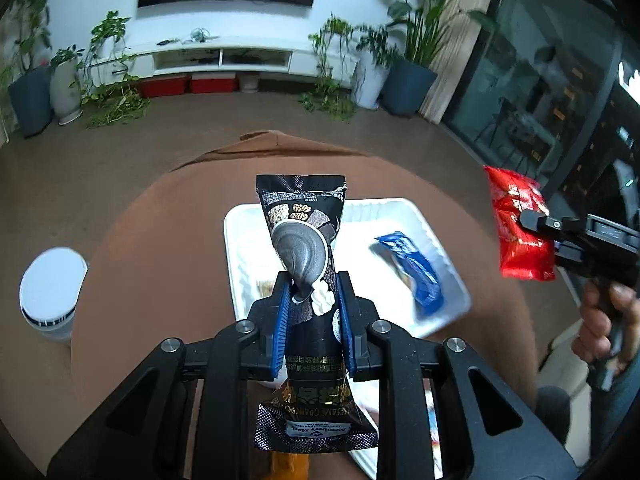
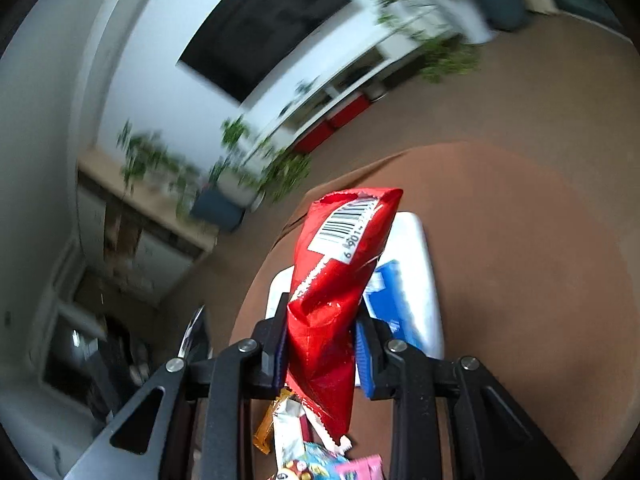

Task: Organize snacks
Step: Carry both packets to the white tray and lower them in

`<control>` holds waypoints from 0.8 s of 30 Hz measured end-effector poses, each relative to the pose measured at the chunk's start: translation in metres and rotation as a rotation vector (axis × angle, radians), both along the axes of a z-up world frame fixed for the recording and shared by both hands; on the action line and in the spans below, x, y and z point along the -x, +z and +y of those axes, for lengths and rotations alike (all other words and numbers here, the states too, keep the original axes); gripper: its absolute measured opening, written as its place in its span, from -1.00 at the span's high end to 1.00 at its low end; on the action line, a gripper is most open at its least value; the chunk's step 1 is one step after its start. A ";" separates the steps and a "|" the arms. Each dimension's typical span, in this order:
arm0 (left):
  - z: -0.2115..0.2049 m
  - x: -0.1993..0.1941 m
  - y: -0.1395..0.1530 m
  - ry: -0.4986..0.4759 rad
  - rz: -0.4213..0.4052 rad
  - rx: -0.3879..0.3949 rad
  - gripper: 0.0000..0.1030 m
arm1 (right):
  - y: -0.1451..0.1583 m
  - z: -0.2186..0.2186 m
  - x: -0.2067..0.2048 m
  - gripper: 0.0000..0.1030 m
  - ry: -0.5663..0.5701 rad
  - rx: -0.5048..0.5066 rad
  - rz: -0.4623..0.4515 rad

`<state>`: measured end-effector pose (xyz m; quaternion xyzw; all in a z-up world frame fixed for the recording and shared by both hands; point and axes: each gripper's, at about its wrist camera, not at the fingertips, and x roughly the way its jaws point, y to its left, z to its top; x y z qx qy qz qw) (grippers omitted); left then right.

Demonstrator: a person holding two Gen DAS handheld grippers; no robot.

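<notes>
Snacks are lifted above the brown desk: the left gripper grips a black packet, the right gripper grips a red packet. A blue packet lies in the white tray beneath them.

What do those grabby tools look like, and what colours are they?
Both are matte black. The left tool has two angular arms with triangle cutouts, round silver bolts, and ribbed blue pads on its fingers. The right tool looks the same. From the side, it has a black pistol-style handle.
</notes>
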<state>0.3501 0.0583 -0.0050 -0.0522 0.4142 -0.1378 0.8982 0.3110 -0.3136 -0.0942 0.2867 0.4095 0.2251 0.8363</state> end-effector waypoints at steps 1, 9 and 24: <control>-0.005 -0.013 -0.006 -0.007 0.017 -0.007 0.61 | -0.004 0.013 -0.010 0.43 0.034 0.026 0.007; -0.025 -0.066 -0.070 -0.032 0.122 -0.049 0.61 | -0.053 0.067 -0.054 0.43 0.153 0.196 0.071; -0.048 -0.088 -0.121 -0.031 0.153 -0.075 0.56 | -0.098 0.099 -0.078 0.43 0.211 0.290 0.132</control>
